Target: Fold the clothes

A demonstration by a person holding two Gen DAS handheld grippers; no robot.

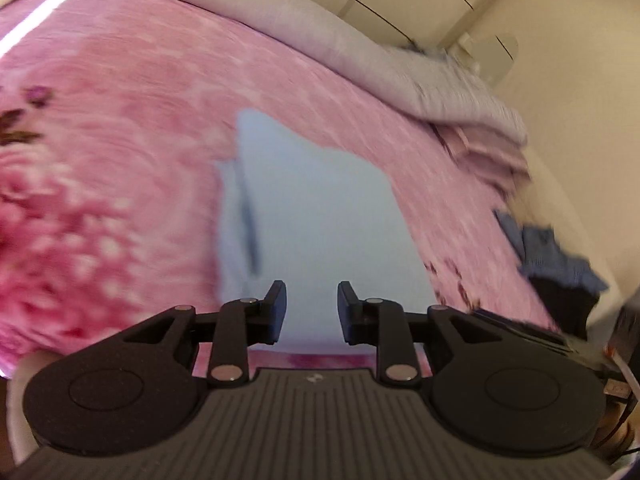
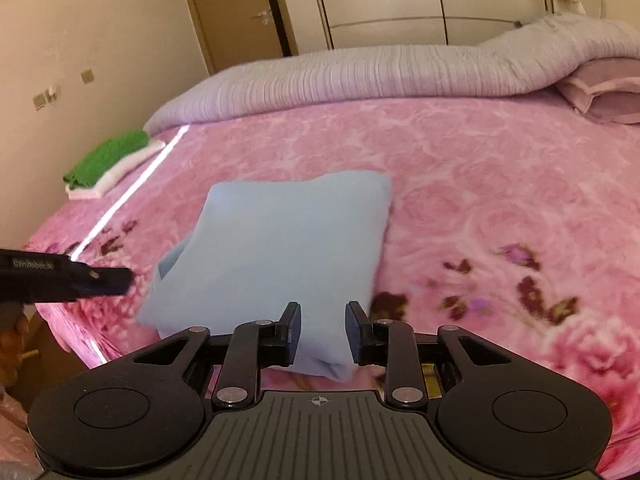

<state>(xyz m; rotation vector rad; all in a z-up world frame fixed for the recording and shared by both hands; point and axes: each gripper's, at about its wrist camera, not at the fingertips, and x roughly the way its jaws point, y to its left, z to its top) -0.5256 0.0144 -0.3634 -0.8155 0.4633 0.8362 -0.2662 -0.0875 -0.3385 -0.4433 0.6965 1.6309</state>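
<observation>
A folded light blue garment [image 2: 276,248] lies flat on the pink floral bedspread [image 2: 480,184], near the bed's front edge. In the right wrist view my right gripper [image 2: 323,332] stands open just above the garment's near corner, with nothing between its fingers. The left gripper [image 2: 116,278] shows at the left edge of that view as a dark bar beside the garment. In the blurred left wrist view the same blue garment [image 1: 320,216] lies ahead, and my left gripper [image 1: 312,308] is open over its near edge, holding nothing.
A folded green cloth on a white one [image 2: 108,164] sits at the bed's far left corner. A rolled lilac duvet [image 2: 360,76] and a pillow [image 2: 600,96] line the far side. Dark blue clothes [image 1: 556,252] lie off the bed's edge. Wardrobes and a door [image 2: 240,12] stand behind.
</observation>
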